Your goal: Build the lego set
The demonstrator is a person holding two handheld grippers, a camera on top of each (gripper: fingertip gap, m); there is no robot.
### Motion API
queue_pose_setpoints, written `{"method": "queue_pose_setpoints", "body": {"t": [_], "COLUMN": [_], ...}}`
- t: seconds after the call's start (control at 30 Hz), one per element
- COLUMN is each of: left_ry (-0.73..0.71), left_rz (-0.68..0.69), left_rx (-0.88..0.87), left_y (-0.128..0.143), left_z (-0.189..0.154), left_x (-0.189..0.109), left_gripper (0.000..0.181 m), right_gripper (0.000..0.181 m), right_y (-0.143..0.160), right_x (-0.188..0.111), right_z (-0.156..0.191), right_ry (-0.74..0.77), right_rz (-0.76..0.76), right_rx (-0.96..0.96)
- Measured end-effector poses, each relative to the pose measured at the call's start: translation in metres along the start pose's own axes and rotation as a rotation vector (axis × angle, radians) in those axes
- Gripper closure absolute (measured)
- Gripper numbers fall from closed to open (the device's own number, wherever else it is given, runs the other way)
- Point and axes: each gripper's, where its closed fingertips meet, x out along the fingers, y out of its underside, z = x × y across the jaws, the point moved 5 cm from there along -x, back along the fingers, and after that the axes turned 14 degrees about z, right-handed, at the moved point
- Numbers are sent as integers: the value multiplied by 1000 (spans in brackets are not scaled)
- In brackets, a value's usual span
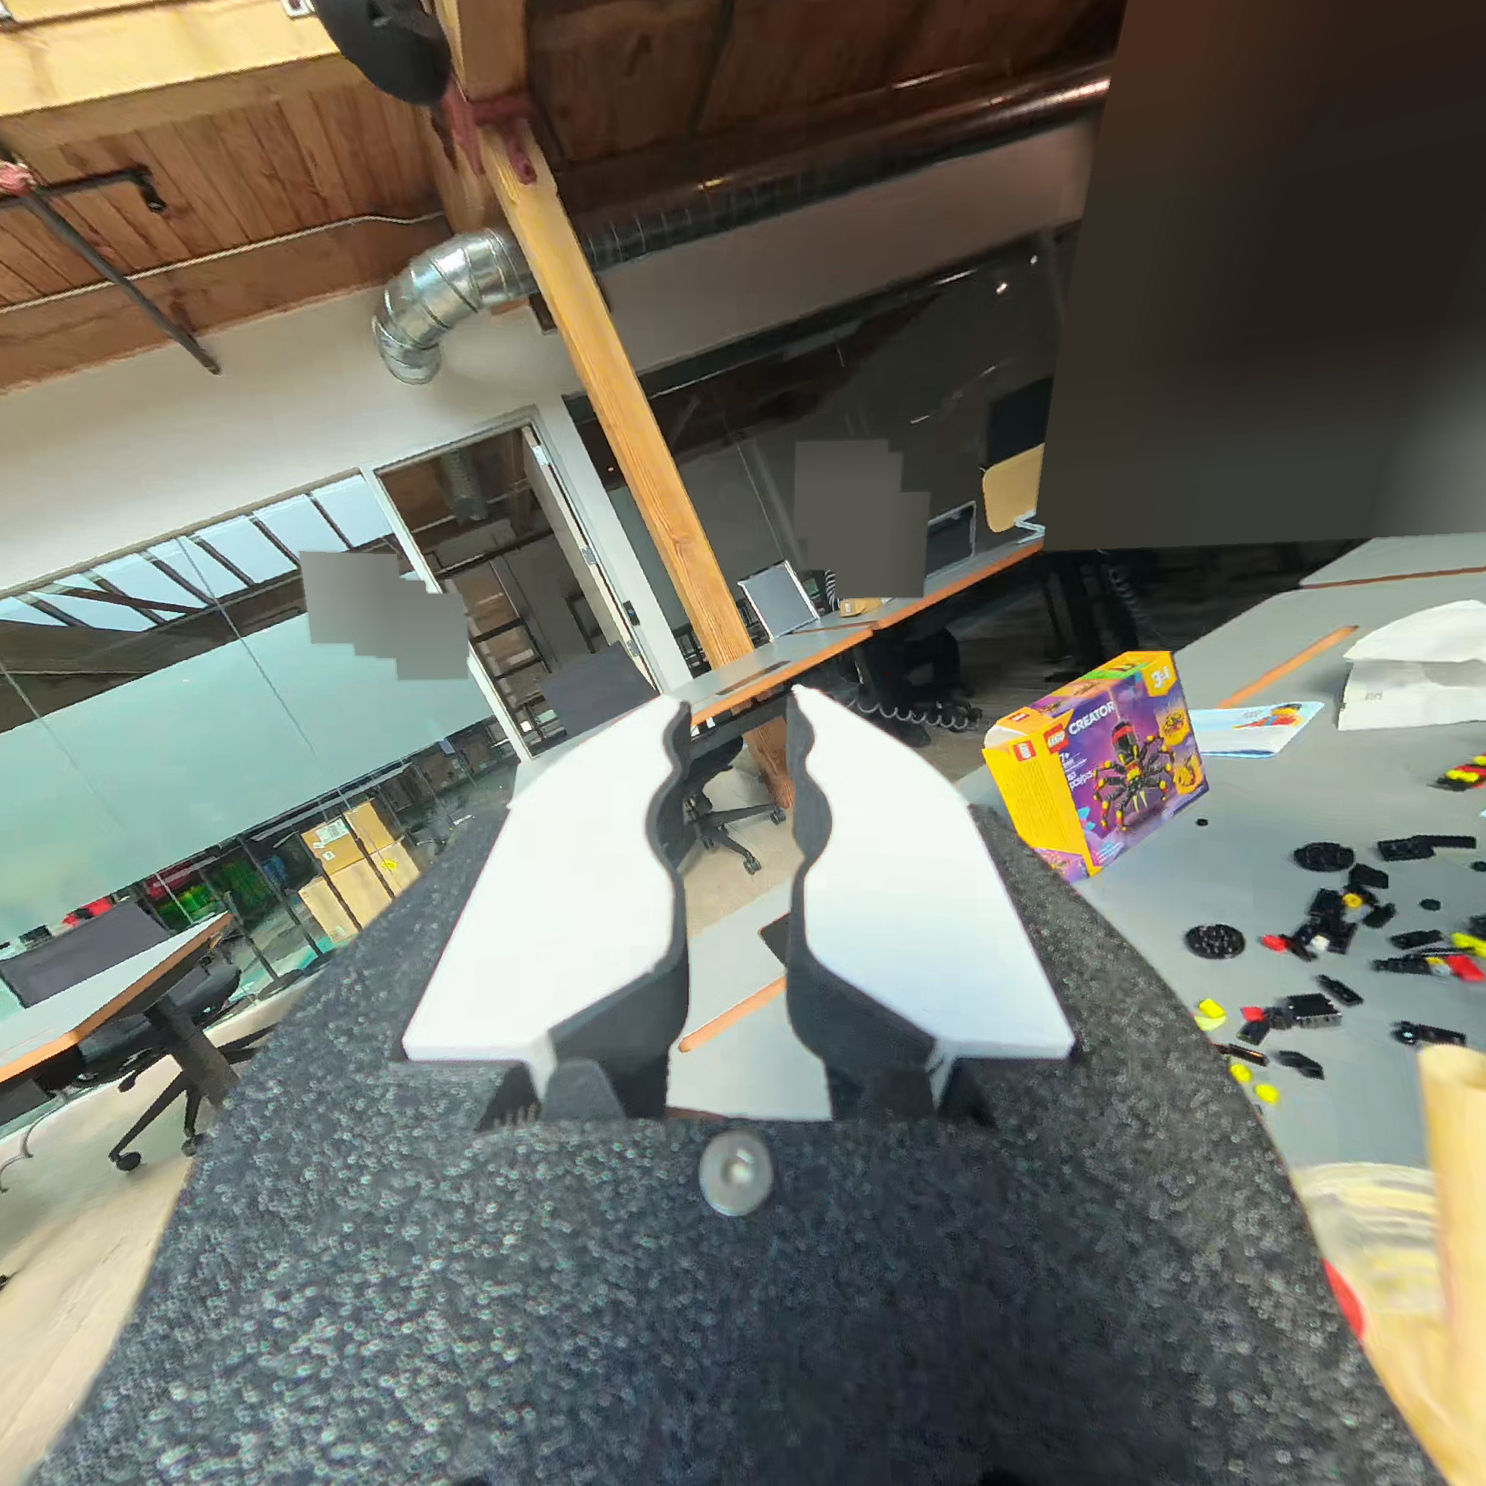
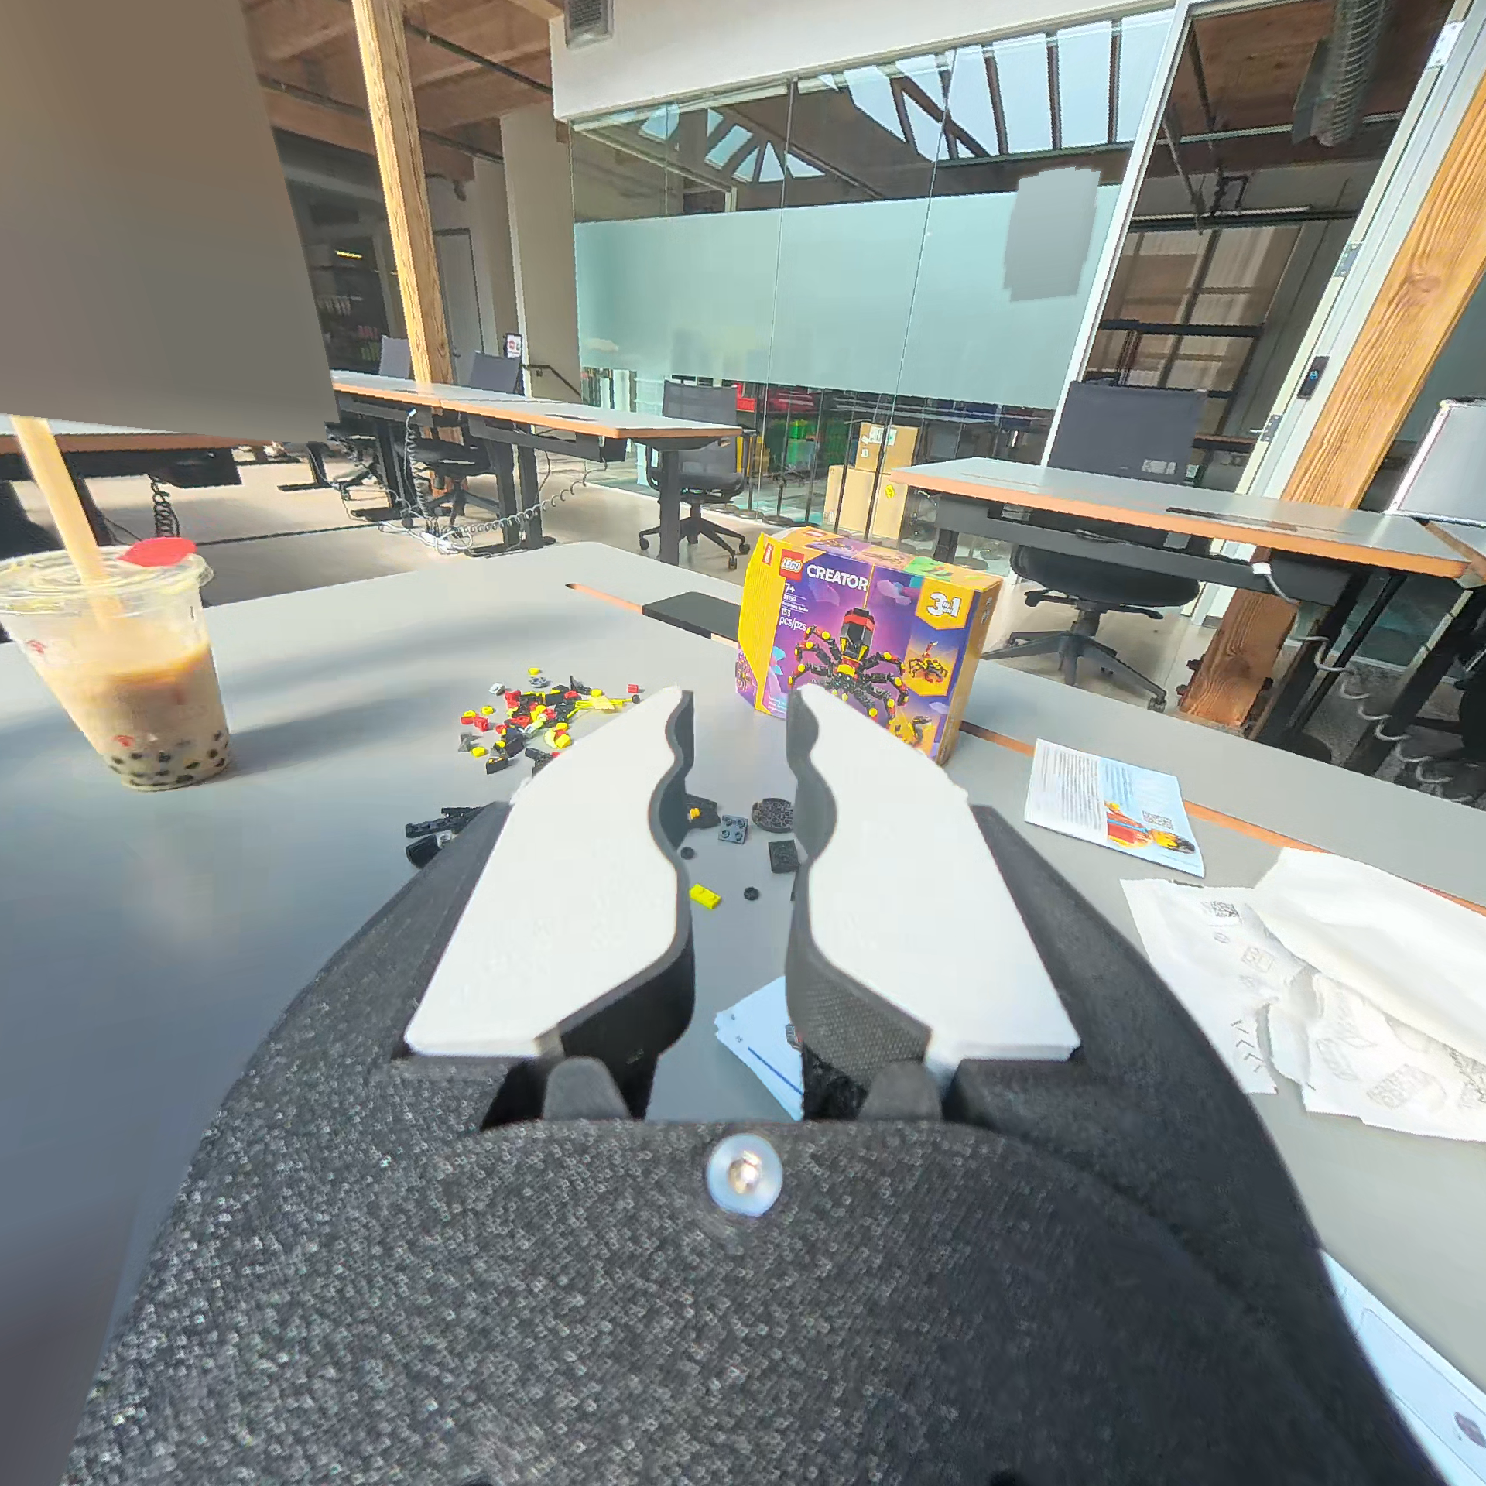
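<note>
Both the left gripper [image 1: 736,708] and right gripper [image 2: 738,695] stood parted and empty; loose bricks [image 2: 535,716] lay on the tabletop [image 2: 322,804], apparently unsorted.

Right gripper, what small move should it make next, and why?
Probably ease the right gripper down toward the yellow brick lying between its fingers' line of sight. Its jaws are open and empty, the loose bricks are unassembled on the table, and the left gripper, also open and empty, points away off the table's edge.
</note>
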Motion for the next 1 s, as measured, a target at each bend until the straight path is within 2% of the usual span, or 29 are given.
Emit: {"method": "queue_pose_setpoints", "body": {"t": [0.07, 0.13, 0.2, 0.27, 0.4, 0.47, 0.6, 0.73, 1.0], "left_ry": [85, 209, 253, 272, 356, 382, 414, 437, 482], "left_rz": [16, -37, -63, -95, -131, -107, -151, -156, -174], "left_rx": [-32, -87, -107, -118, -134, -134, -112, -133, -158], "left_y": [22, 30, 37, 40, 42, 40, 36, 39, 38], "left_z": [23, 35, 42, 45, 43, 47, 50, 49, 50], "left_x": [54, 99, 138, 166, 203, 214, 221, 224, 221], "left_gripper": [159, 159, 158, 158, 158, 157, 157, 157, 157], "right_gripper": [160, 160, 160, 160, 160, 160, 160, 160, 160], "right_y": [-4, -5, -3, 1, 10, 13, 16, 16, -3], "right_x": [14, 26, 33, 36, 37, 38, 51, 83, 156], "right_z": [5, 10, 13, 14, 15, 14, 23, 47, 96], "right_ry": [21, 56, 111, 187, 307, 343, 338, 243, 48], "right_rz": [13, 34, 52, 72, 110, 121, 124, 171, 208], "right_rx": [9, 20, 23, 16, 41, 66, 97, 54, -99]}}
